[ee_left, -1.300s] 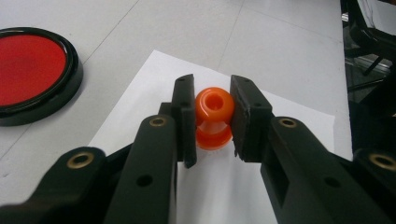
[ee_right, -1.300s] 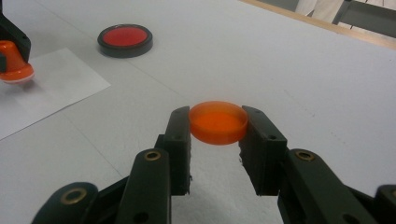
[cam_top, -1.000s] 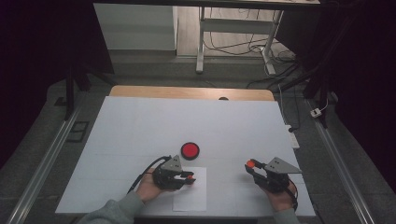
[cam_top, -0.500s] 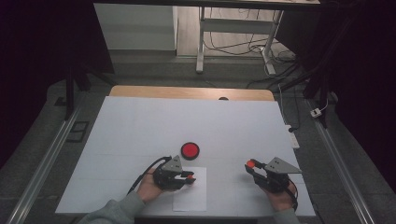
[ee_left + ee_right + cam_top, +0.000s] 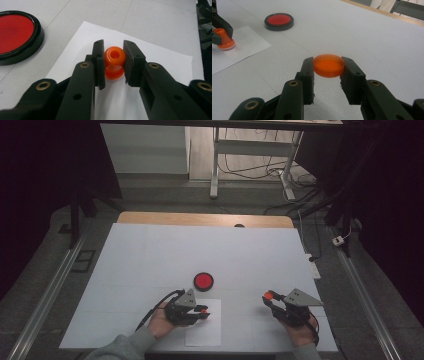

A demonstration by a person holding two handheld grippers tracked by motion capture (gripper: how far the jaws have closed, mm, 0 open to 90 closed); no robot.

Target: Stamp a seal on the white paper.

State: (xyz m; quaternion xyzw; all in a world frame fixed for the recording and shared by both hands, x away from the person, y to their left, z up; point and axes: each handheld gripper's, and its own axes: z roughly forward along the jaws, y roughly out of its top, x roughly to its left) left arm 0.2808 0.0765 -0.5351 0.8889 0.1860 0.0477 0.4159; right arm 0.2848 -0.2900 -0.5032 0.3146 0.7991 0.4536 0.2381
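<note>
Pinching an upright stamp (image 5: 114,62) on paper (image 5: 162,62) in left jaws; right jaws clamping its cap (image 5: 328,65), well apart to the right.

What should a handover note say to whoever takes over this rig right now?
Left claw: shut on the orange stamp, standing base-down on the white paper sheet.
Right claw: shut on the orange cap, held apart from the sheet, to its right.
Red ink pad: open on the white table, just beyond the sheet.
Done: cap appears to be off the stamp.
Left: probably lift the stamp and recap it.
</note>
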